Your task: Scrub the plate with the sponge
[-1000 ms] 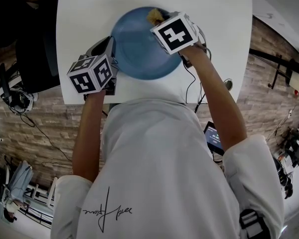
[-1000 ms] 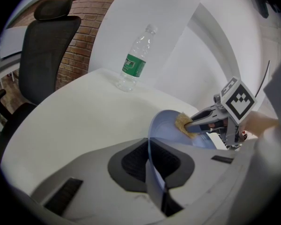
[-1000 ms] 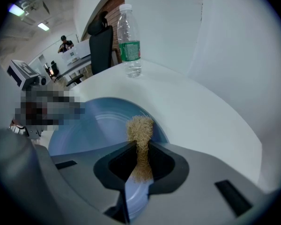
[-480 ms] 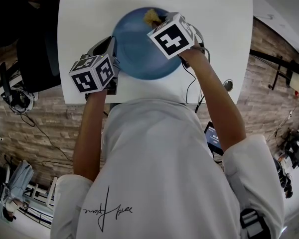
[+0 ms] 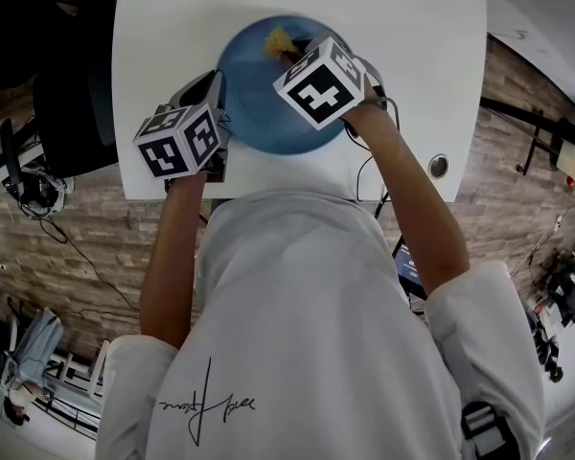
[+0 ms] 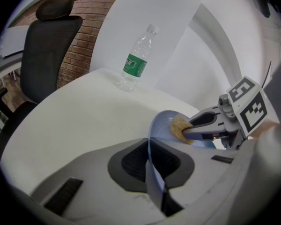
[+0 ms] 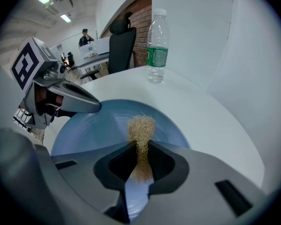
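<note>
Since a second ago the right gripper [image 5: 289, 50] has slid leftward across the plate [image 5: 254, 99], carrying the sponge [image 5: 278, 39] from the far right rim towards the middle of the far rim. The left gripper [image 5: 214, 99] sits where it did, at the plate's left edge.

Seen along the right gripper's own jaws, they are nearly closed and pinch the tan, fibrous sponge. Its tuft sticks out just beyond the tips and presses on the blue plate directly below and ahead of them.

Between the left gripper's jaws stands the plate's thin rim, edge-on, with a pad against each side. The jaws are narrow and opening very slightly, yet the rim is held. Beyond these jaws the plate's dish rises, and the sponge touches it up and to the right.

Both gripper views show a water bottle [image 7: 157, 48] with a green label standing upright on the white table [image 5: 412, 65], well past the jaws. An office chair [image 6: 47, 46] stands off to the left of the left gripper's jaws.
</note>
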Available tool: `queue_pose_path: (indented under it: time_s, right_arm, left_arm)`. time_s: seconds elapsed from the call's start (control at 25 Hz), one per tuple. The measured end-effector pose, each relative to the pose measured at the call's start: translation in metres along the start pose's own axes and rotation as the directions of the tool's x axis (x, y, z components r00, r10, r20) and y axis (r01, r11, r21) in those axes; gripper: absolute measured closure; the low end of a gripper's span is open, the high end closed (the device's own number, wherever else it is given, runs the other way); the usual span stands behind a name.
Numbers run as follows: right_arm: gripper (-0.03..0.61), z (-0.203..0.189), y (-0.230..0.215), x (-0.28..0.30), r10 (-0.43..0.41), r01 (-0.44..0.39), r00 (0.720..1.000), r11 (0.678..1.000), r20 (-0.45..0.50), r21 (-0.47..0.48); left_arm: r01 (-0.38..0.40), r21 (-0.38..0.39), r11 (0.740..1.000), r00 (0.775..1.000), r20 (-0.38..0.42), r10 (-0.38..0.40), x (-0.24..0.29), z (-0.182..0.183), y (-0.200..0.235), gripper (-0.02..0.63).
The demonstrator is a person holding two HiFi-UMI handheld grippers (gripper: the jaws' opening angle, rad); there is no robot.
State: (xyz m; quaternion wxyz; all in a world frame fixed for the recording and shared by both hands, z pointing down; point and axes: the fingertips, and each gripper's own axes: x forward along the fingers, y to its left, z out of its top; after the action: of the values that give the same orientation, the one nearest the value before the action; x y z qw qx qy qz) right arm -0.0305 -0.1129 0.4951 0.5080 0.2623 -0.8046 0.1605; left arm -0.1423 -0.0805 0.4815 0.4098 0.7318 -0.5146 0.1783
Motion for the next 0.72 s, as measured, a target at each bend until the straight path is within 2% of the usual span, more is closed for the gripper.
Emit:
queue_pose_path:
  time_s: [0.2, 0.72]
  right_arm:
    - [0.531, -0.002, 0.003, -0.002, -0.007, 0.007, 1.0, 1.0, 0.007, -0.023]
    - [0.531, -0.002, 0.032, -0.003, 0.047, -0.047, 0.999, 0.997, 0.009, -0.056]
  left_arm:
    - [-0.007, -0.003, 1.0, 1.0, -0.003, 0.007, 0.002, 0.0, -0.005, 0.594]
    - [-0.011, -0.024, 1.0, 1.0, -0.003, 0.011, 0.001, -0.001, -0.001, 0.591]
